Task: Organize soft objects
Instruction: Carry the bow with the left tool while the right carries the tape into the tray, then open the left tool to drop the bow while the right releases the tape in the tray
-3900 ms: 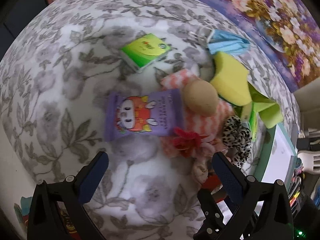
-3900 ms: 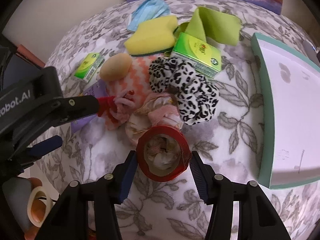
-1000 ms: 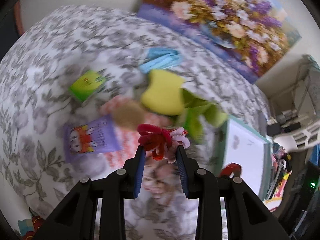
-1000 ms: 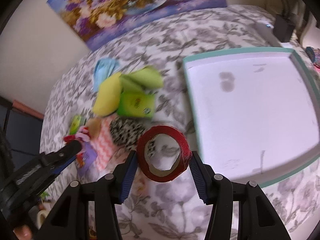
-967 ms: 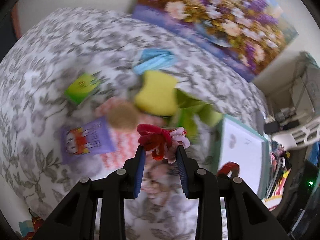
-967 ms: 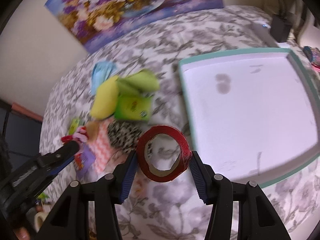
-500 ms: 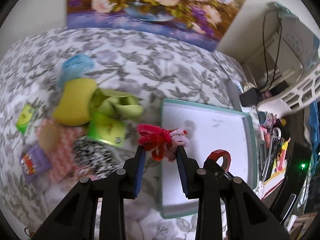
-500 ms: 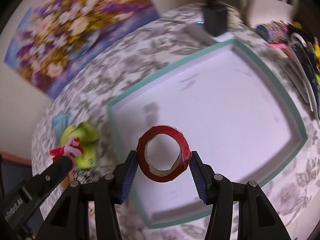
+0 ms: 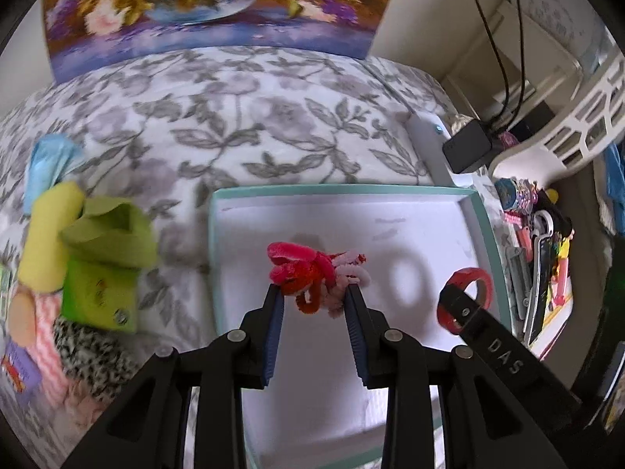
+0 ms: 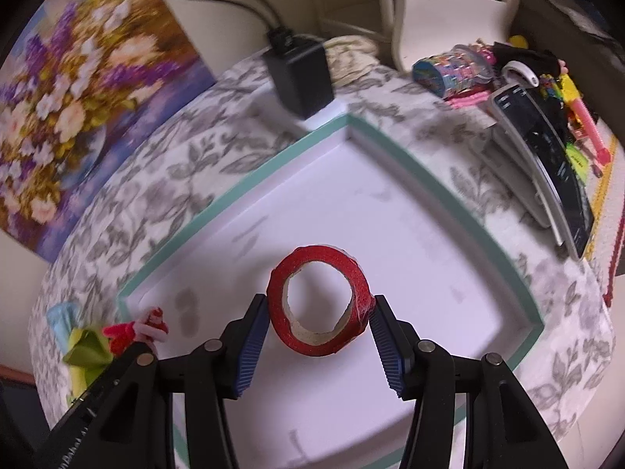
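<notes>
My left gripper (image 9: 312, 293) is shut on a red and pink fuzzy chenille toy (image 9: 308, 273) and holds it above the white tray with the teal rim (image 9: 343, 189). My right gripper (image 10: 319, 314) is shut on a red tape roll (image 10: 319, 338) above the same tray (image 10: 461, 211). The right gripper and its roll also show in the left wrist view (image 9: 466, 293). The fuzzy toy also shows at the left in the right wrist view (image 10: 134, 328).
Left of the tray lie a yellow sponge (image 9: 49, 234), green cloth (image 9: 113, 230), green packet (image 9: 99, 297), leopard scrunchie (image 9: 88, 348) and blue mask (image 9: 49, 164). A black adapter (image 10: 299, 72), a remote (image 10: 547, 156) and toys lie beyond the tray. A flower painting (image 9: 207, 4) leans behind.
Both grippers have moved right from the pile of soft things to above the tray, each still holding its object. The tray now fills both views.
</notes>
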Demonstrator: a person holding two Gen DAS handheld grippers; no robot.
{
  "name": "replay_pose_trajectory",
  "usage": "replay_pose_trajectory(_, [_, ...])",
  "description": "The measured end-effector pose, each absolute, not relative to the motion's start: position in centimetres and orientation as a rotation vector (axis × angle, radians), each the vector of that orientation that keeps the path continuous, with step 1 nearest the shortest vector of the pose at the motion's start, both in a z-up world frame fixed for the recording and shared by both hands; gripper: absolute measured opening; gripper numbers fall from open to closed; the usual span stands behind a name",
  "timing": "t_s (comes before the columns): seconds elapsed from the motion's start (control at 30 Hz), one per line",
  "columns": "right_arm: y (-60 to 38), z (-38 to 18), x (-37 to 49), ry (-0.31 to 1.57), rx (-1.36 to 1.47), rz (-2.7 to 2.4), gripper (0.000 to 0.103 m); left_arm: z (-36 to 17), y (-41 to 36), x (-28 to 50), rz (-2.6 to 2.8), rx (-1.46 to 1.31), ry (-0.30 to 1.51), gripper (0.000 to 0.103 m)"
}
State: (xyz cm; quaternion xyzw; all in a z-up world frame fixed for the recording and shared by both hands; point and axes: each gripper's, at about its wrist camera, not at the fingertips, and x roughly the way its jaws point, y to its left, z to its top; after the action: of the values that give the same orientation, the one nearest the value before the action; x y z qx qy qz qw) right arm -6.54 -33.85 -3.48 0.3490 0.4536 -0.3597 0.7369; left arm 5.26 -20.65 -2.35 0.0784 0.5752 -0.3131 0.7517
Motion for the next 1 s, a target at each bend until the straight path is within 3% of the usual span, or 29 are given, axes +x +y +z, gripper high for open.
replay_pose_trajectory(0.43, [-35.8,-4.7,-5.5,1.007,0.726,-0.826,0.056,-4.5,-22.7,6.4,-0.712,0.16,1.256,0.034])
replay_pose_trajectory(0.63, [-35.8,-4.5,-5.6,1.012,0.719,-0.813,0.056,-4.3,-22.5,6.4,-0.708,0.161,1.256,0.04])
replay_pose_trajectory(0.73, [-35.8,-4.3,-5.5,1.018,0.703,-0.819,0.057,-3.9,-22.3,6.5,-0.7,0.161,1.251,0.048])
replay_pose_trajectory(0.83, [-35.9,-4.4,-5.6,1.02,0.711,-0.813,0.069,-3.7,-22.1,6.7,-0.689,0.156,1.251,0.051])
replay_pose_trajectory(0.9, [-35.9,-4.5,-5.6,1.023,0.702,-0.824,0.072,-3.7,-21.9,6.8,-0.677,0.157,1.248,0.066])
replay_pose_trajectory(0.97, [-36.0,-4.5,-5.6,1.027,0.692,-0.827,0.074,-3.7,-21.6,7.1,-0.661,0.145,1.247,0.074])
replay_pose_trajectory(1.0, [-36.0,-4.6,-5.6,1.029,0.69,-0.828,0.08,-3.7,-21.4,7.2,-0.656,0.14,1.247,0.076])
